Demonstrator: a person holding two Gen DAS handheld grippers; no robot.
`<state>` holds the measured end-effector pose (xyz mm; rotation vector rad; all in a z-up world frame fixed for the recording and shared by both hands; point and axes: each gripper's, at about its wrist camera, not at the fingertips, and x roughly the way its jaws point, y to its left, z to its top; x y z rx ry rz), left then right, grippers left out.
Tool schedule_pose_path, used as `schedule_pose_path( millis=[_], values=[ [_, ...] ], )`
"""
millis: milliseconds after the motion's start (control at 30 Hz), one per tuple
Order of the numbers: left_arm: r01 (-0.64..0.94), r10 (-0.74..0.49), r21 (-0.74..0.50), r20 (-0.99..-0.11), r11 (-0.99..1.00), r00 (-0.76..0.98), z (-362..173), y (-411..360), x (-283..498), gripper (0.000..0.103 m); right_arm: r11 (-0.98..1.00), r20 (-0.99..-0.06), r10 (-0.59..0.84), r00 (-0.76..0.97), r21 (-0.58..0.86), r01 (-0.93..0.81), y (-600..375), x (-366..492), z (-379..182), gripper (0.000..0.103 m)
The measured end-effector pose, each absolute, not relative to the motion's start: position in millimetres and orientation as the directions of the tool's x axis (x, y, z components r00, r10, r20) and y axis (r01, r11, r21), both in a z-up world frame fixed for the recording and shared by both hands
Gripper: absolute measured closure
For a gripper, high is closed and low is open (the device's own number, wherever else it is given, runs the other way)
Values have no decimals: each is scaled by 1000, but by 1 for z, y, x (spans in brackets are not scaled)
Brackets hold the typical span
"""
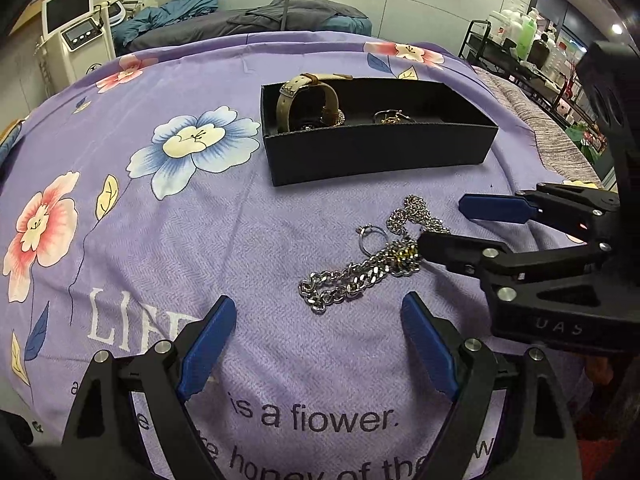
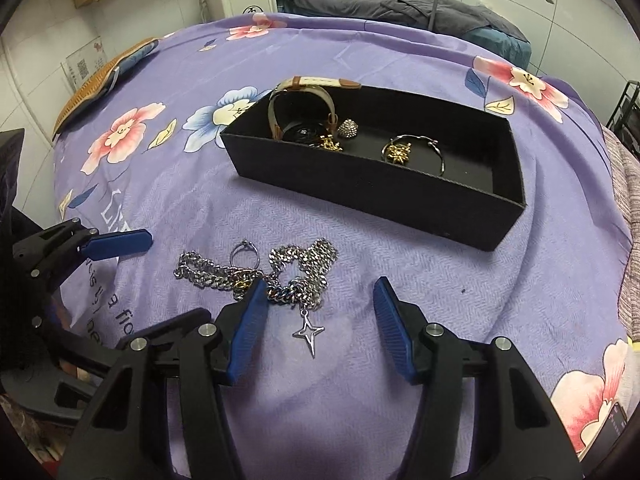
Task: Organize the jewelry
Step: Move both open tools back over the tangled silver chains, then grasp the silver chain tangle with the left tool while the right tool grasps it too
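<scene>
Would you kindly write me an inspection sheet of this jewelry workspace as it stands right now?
Surface: purple floral cloth, printed lettering, covering a table.
Job's things: black box holding a strap watch, gold pendants and a hoop; silver chain heaped on the cloth, a small ring and star pendant with it.
Clutter: nothing seen.
Grippers: left gripper open, short of the chain; right gripper open, one finger at the chain.
Cables: nothing seen.
Surroundings: treatment bed with blankets, white machine, bottle rack.
</scene>
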<state>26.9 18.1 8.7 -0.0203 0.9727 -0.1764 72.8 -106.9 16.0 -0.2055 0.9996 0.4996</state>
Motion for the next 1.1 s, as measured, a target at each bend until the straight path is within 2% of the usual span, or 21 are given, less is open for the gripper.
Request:
schedule_pose_path(
  millis=[33, 67, 100, 167, 233, 400, 833, 900, 1000, 1067, 1100],
  values=[
    [140, -157, -95, -820, 986, 550, 8, 18, 27, 20, 867, -843, 309, 440, 60, -495, -105, 73, 15, 53],
    [141, -158, -95, -821, 985, 549, 8, 18, 27, 20, 864, -842, 317, 437, 66, -500, -103, 73, 16, 62],
    [141, -157, -94, -821, 986, 549, 8, 18, 27, 20, 857, -842, 329, 427, 76, -510, -101, 72, 16, 77],
    [140, -156, -93, -821, 986, 550, 8, 18, 27, 20, 843, -846, 339, 412, 79, -532, -95, 69, 17, 80],
    [140, -156, -94, -820, 986, 550, 8, 18, 27, 20, 843, -852, 338, 400, 85, -531, -95, 68, 15, 92],
    [155, -169, -99, -816, 983, 552, 11, 13, 26, 20, 853, -842, 410, 351, 218, -474, -118, 67, 17, 95],
    [286, -220, -64, -802, 956, 555, 11, -27, 33, 25, 876, -833, 393, 390, 210, -433, -143, 55, 32, 96],
    [307, -217, -41, -794, 951, 567, 11, -35, 39, 29, 874, -826, 400, 396, 214, -436, -143, 57, 38, 96],
    [328, -225, -30, -787, 944, 575, 14, -44, 47, 41, 875, -822, 398, 407, 207, -437, -143, 56, 41, 98],
    [338, -233, -32, -783, 941, 576, 15, -48, 51, 57, 880, -820, 396, 413, 210, -426, -145, 57, 43, 98],
    [342, -237, -32, -782, 939, 577, 16, -50, 53, 61, 881, -820, 397, 413, 213, -422, -146, 56, 43, 98]
  ],
)
